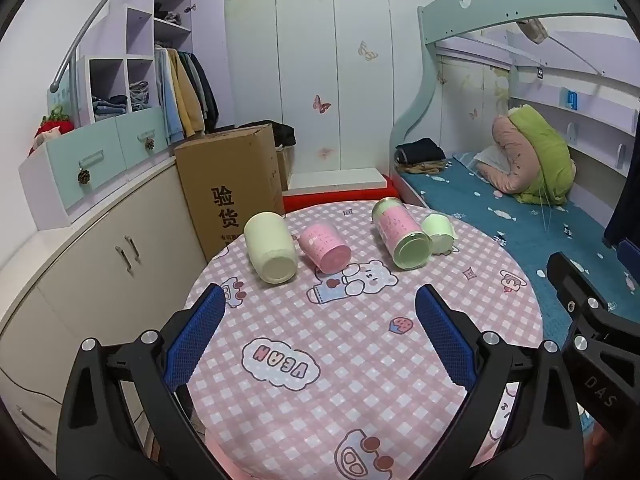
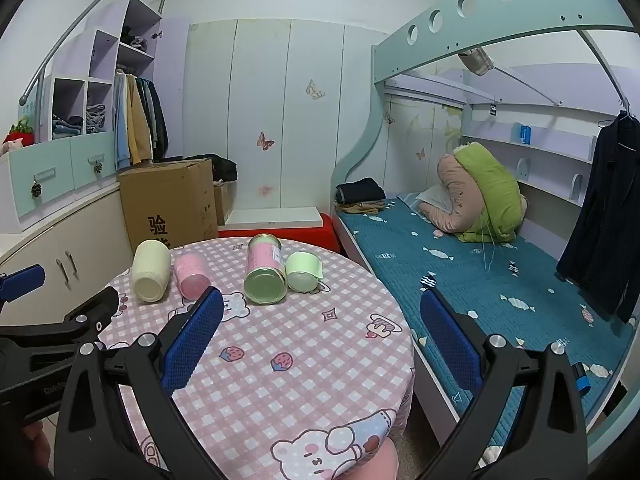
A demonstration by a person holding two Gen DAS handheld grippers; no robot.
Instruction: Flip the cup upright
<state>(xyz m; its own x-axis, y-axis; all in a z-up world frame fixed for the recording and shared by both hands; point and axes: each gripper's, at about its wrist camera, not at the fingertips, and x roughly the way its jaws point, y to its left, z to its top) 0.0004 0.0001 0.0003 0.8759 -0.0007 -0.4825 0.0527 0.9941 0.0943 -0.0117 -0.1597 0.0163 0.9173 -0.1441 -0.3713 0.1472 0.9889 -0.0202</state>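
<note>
Several cups lie on their sides in a row at the far side of a round table (image 1: 360,360) with a pink checked cloth: a cream cup (image 1: 270,252) (image 2: 150,276), a small pink cup (image 1: 325,250) (image 2: 192,276), a tall pink-and-green cup (image 1: 402,238) (image 2: 265,274) and a small green cup (image 1: 439,234) (image 2: 303,271). Their bases face me. My left gripper (image 1: 320,300) is open and empty, above the table short of the cups. My right gripper (image 2: 322,306) is open and empty, over the table's right part, short of the cups.
A cardboard box (image 1: 230,184) stands behind the table at left, beside low cabinets (image 1: 100,248). A bunk bed with a blue mattress (image 2: 480,280) runs along the right. White wardrobe doors (image 1: 320,80) fill the back wall. The other gripper shows at each view's edge (image 1: 592,320) (image 2: 60,320).
</note>
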